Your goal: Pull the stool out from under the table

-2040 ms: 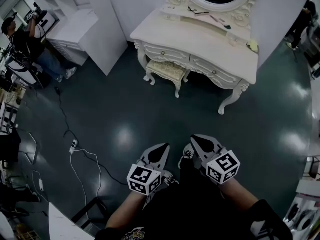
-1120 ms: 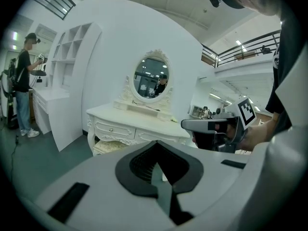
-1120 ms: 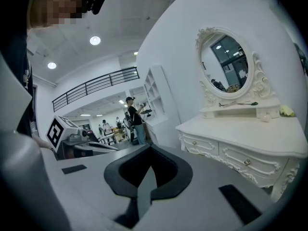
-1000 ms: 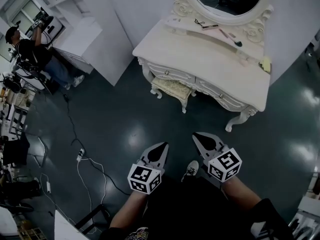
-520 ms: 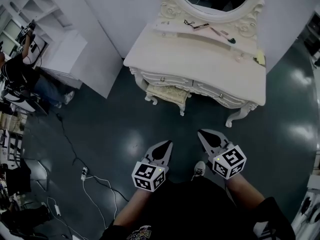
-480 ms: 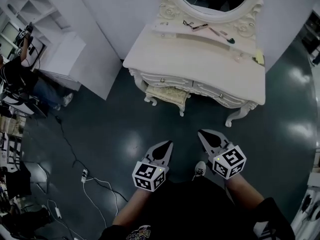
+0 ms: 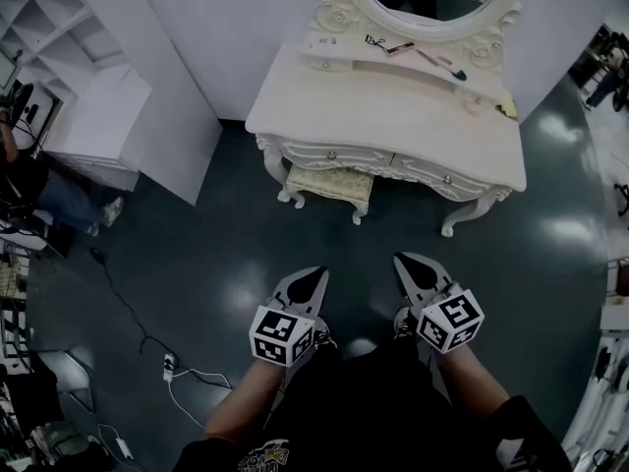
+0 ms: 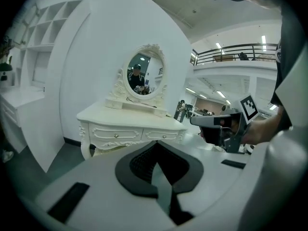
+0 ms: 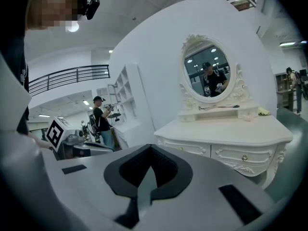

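Left claw [image 7: 314, 275] and right claw [image 7: 404, 262], each pressed together and holding nothing, hung above the floor [image 7: 211, 249], well apart from the stool [image 7: 329, 182], which stood tucked under the tabletop's [image 7: 388, 116] front edge.

We hold a gripper in each hand, low in front of our body, forearms [image 7: 241, 403] reaching forward. The left gripper [image 7: 314, 274] and the right gripper [image 7: 403, 262] sit side by side, apart — both pointing ahead and tilted slightly downward. Each pair of jaws is pressed together, with nothing between them.
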Tool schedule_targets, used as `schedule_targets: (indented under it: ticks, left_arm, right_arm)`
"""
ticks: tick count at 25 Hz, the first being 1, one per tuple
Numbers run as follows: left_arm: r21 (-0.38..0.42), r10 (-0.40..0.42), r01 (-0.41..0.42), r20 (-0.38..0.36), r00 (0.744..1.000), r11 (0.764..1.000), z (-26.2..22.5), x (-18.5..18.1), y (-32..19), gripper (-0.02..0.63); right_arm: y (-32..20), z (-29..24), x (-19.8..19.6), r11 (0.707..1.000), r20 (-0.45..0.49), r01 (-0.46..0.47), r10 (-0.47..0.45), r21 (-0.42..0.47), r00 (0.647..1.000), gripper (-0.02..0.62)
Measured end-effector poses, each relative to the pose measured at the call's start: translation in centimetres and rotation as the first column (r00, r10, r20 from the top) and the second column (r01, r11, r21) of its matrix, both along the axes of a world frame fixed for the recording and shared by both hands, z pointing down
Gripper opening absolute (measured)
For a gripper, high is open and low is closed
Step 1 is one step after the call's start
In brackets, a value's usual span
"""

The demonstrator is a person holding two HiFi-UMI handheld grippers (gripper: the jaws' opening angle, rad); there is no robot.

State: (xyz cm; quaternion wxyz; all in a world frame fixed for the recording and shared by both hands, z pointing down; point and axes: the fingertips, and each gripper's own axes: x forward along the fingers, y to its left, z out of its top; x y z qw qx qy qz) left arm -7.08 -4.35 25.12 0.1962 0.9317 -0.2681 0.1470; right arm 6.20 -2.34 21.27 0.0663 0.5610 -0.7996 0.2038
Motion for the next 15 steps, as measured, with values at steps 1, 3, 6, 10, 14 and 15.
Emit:
schedule_targets:
  ticks: [1,3,6,10,14,15]
  left_arm:
    - [-0.001,0.006,-0.006,0.003,1.0,1.0,0.3,-0.9,-0.5,-0.003]
    - [-0.012,0.017,-0.017,0.004,1.0,1.0,0.8,-2.3,-1.2,-0.003]
    - [-0.018,0.037,-0.037,0.008,0.999,0.999,1.4,-3.7,-2.1,-0.003]
    - [-0.016,0.032,-0.032,0.021,0.999,0.999,2.3,-4.8,-3.9,-0.003]
    - [-0.022,-0.004,0.004,0.02,1.0,1.0,3.0,-4.8,-6.0,-0.003]
    - [-0.017,-0.012,0.012,0.021,1.0,1.0,3.3,-4.6,-6.6,-0.003]
  right_arm:
    - [-0.2,0.0,-0.6,1.0,-0.007,-0.013,0.013,0.004,1.0,0.025]
    - [-0.6,-0.2,-1.6,0.999,-0.027,-0.035,0.035,0.014,0.999,0.026]
    - [-0.8,0.1,-2.2,0.998,-0.054,-0.065,0.067,0.024,0.996,0.026]
    - [-1.2,0.8,-2.6,0.997,-0.056,-0.081,0.081,0.01,0.995,0.026]
    - [-2.7,1.5,-1.4,0.997,-0.068,-0.08,0.08,-0.002,0.994,0.026]
    - [-3.3,1.8,-0.9,0.997,-0.066,-0.076,0.076,-0.002,0.995,0.026]
